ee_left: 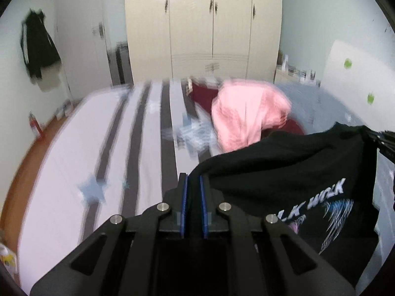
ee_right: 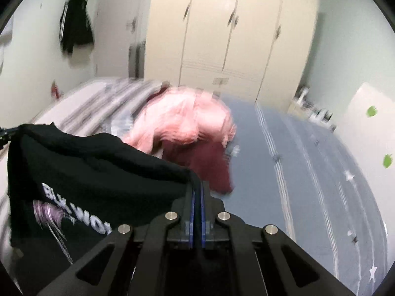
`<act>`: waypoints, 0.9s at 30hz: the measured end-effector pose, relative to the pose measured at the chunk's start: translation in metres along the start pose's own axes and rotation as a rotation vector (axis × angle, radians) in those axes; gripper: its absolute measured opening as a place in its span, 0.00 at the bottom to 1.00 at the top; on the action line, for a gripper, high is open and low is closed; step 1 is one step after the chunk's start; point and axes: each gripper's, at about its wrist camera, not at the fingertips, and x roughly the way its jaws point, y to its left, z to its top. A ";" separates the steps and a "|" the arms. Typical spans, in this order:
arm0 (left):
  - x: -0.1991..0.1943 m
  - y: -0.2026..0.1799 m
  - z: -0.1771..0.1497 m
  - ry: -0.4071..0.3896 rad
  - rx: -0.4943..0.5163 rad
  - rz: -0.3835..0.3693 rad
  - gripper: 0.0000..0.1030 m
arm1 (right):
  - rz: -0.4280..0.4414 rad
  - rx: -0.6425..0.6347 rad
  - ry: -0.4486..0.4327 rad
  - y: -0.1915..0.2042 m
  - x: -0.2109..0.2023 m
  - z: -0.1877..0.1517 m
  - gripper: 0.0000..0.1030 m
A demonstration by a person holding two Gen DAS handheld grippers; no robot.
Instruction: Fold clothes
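Observation:
A black T-shirt (ee_left: 284,172) with a white and blue print hangs stretched between my two grippers, lifted above the bed. My left gripper (ee_left: 193,180) is shut on one top corner of it. My right gripper (ee_right: 197,187) is shut on the other top corner; the shirt (ee_right: 81,172) hangs to its left. The right gripper's tip also shows at the far right of the left wrist view (ee_left: 385,140). A pink garment (ee_left: 246,113) lies crumpled on a dark red garment (ee_right: 200,162) mid-bed.
The bed has a white and grey striped cover (ee_left: 111,148) on the left and a blue-grey striped cover (ee_right: 308,172) on the right. A cream wardrobe (ee_left: 209,24) stands behind the bed. A black jacket (ee_left: 37,44) hangs on the left wall.

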 end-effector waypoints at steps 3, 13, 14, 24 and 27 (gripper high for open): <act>-0.052 -0.004 0.056 -0.134 0.020 0.003 0.07 | -0.038 0.040 -0.136 -0.014 -0.056 0.045 0.03; -0.291 -0.010 0.228 -0.538 0.038 0.002 0.07 | -0.105 0.102 -0.549 -0.045 -0.288 0.206 0.03; -0.314 -0.010 0.238 -0.563 0.041 -0.002 0.07 | -0.108 0.108 -0.584 -0.048 -0.312 0.218 0.03; -0.512 -0.023 0.251 -0.660 0.084 -0.029 0.07 | -0.106 0.150 -0.724 -0.056 -0.518 0.231 0.03; -0.551 -0.029 0.234 -0.630 0.059 -0.043 0.07 | -0.083 0.177 -0.719 -0.053 -0.565 0.217 0.03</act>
